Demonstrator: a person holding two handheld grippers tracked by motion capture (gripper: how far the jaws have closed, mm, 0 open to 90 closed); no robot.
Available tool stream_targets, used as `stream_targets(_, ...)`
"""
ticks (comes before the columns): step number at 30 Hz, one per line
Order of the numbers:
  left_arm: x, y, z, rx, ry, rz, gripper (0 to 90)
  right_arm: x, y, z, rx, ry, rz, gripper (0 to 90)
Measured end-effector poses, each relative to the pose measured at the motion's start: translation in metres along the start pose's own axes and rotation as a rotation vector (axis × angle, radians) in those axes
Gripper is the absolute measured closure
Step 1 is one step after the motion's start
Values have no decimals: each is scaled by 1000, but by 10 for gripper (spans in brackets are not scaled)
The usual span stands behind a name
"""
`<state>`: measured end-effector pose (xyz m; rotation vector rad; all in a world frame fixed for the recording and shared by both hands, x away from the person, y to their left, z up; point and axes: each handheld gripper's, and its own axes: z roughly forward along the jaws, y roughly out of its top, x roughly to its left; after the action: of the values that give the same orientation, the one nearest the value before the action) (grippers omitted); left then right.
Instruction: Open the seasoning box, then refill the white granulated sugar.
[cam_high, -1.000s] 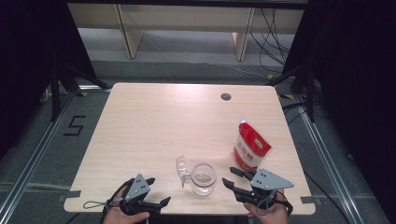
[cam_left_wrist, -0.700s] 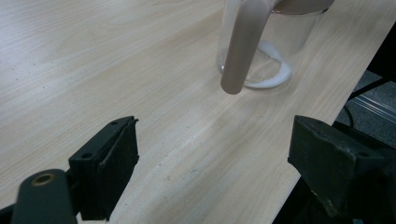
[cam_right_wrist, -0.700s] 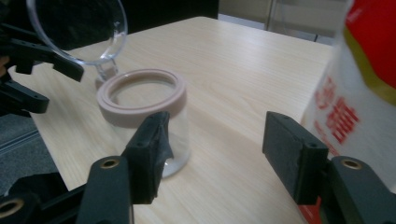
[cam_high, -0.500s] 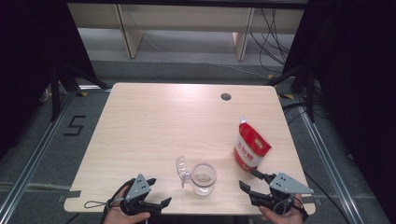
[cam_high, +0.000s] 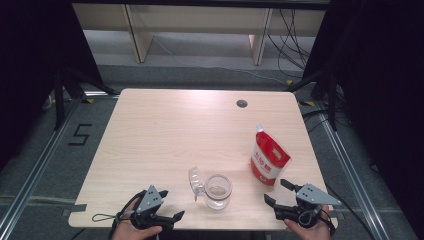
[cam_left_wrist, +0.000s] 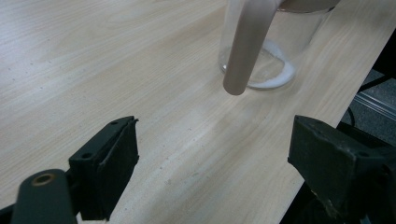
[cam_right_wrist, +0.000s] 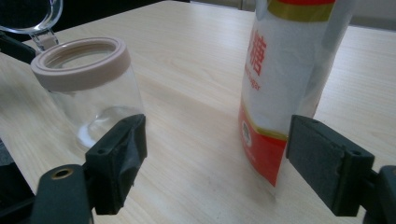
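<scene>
Just ahead of right gripper (cam_high: 281, 196), spread wide and empty: tall bag (cam_high: 269, 159), standing up, nearest. Jar (cam_high: 218, 190) between both. Left gripper (cam_high: 170, 216) spread too.

Left gripper (cam_high: 172, 216): we hold it low at the near edge of the table, our left hand (cam_high: 131, 226) wrapped round its grip, jaws spread wide and pointing to our right. Grey three-cornered plate on top; cable looped out to the left.

Right gripper (cam_high: 277, 194): we hold it at the near right edge in our right hand (cam_high: 311, 227), jaws parted wide, pointing forward and left. Nothing between either pair of jaws.
</scene>
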<state>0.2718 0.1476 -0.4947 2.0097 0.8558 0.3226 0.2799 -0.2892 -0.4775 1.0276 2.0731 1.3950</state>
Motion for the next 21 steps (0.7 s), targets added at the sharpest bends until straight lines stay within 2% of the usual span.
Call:
stream_targets(1,0,0,0,0,-1,0,155,0,-1,1,13,9,11,197)
stream_targets(3,1,0,0,2,5,3,155,-1,-1,1,27,0,8,197)
stream_targets(4,3,-1,-1,14,15,25,155,-1,-1,0,33,-1,11,197)
stream_targets(5,2,-1,-1,11,12,21,155,-1,-1,1,32,0,11,197)
stream_targets(6,1,-1,0,-2,2,13,155,1,-1,0,38,-1,34,196)
stream_targets(7,1,0,-2,14,9,14,155,1,-1,1,39,-5,32,196)
stream_targets(8,0,0,-1,-6,6,-1,155,-2,-1,2,25,-14,10,196)
stream_targets(9,0,0,-1,-6,6,0,155,-2,-1,2,32,-9,6,194)
stream_targets(11,0,0,0,-8,3,2,155,-3,-2,3,22,-18,19,183)
stream_targets(12,0,0,0,0,5,7,155,-4,-2,3,18,-25,11,174)
stream_targets(13,0,0,0,1,6,7,155,-3,-1,3,26,-22,33,167)
stream_targets(14,0,-1,0,-8,5,7,155,-5,-1,3,29,-20,10,165)
stream_targets(15,1,-1,-2,19,17,26,155,-6,-1,4,28,-20,6,159)
stream_targets(16,-1,-1,-2,3,5,19,155,-3,-1,5,27,-19,44,159)
stream_targets(17,0,0,-2,3,5,40,155,-5,0,6,25,-13,5,159)
stream_targets(18,0,0,-2,-5,4,28,155,-4,-1,7,24,-21,11,159)
stream_targets(20,1,0,-2,6,1,49,155,-3,0,9,26,-21,16,158)
stream_targets(21,0,1,-1,7,3,31,155,-4,1,10,23,-22,10,157)
